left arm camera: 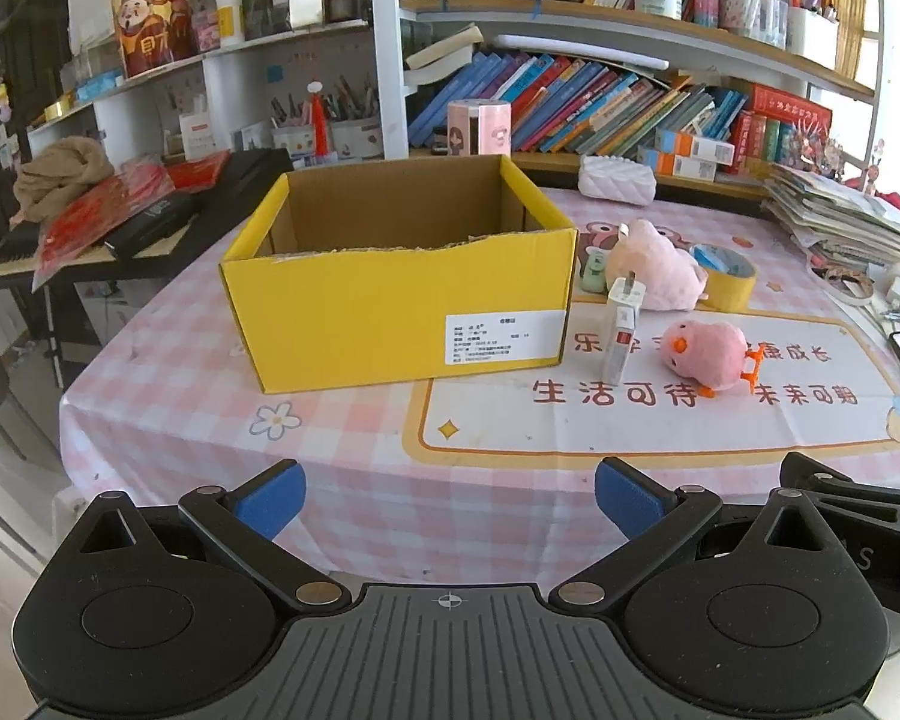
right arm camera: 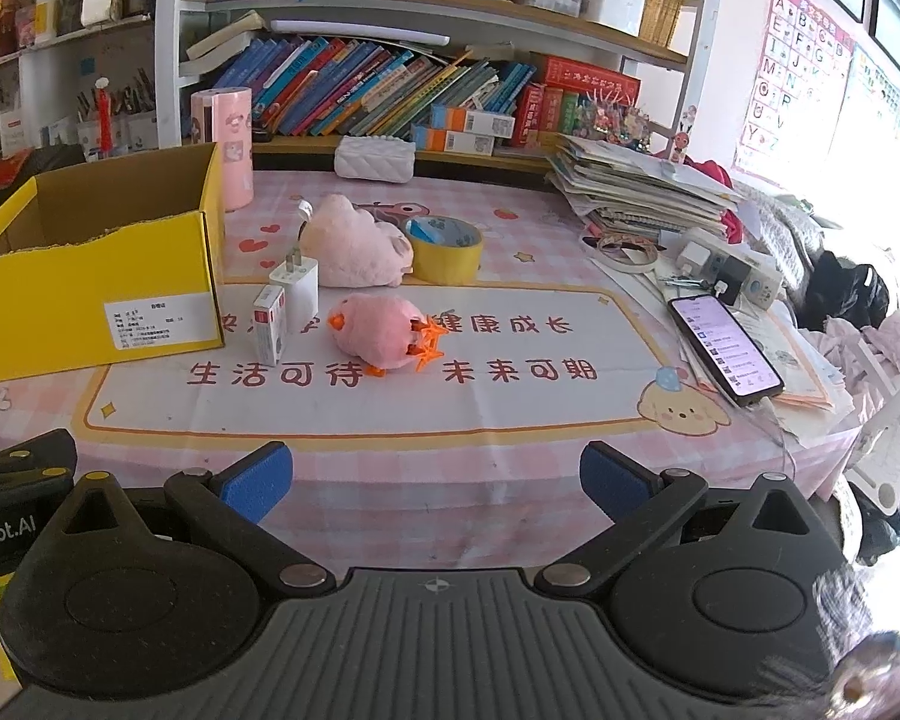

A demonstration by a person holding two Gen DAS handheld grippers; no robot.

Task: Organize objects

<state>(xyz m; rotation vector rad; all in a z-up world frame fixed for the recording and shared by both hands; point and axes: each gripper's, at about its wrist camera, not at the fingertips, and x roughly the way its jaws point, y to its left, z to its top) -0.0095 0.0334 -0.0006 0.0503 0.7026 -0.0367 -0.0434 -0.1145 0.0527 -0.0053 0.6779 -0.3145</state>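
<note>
Now both held low at near table edge: left gripper (left arm camera: 447, 495) & right gripper (right arm camera: 435, 480) spread wide, nothing betw. pads. Ahead, open tablecloth (right arm camera: 390, 468). Beyond, pink chick toy (right arm camera: 384, 333) on side, small white box (right arm camera: 270, 324), charger (right arm camera: 297, 282). Left, yellow cardboard box (left arm camera: 390, 312), visible inside bare.

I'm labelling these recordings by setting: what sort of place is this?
Probably a child's study corner at home: crowded shelves of colourful books, an alphabet poster on the wall, and a pink checked cartoon tablecloth over the table.
</note>
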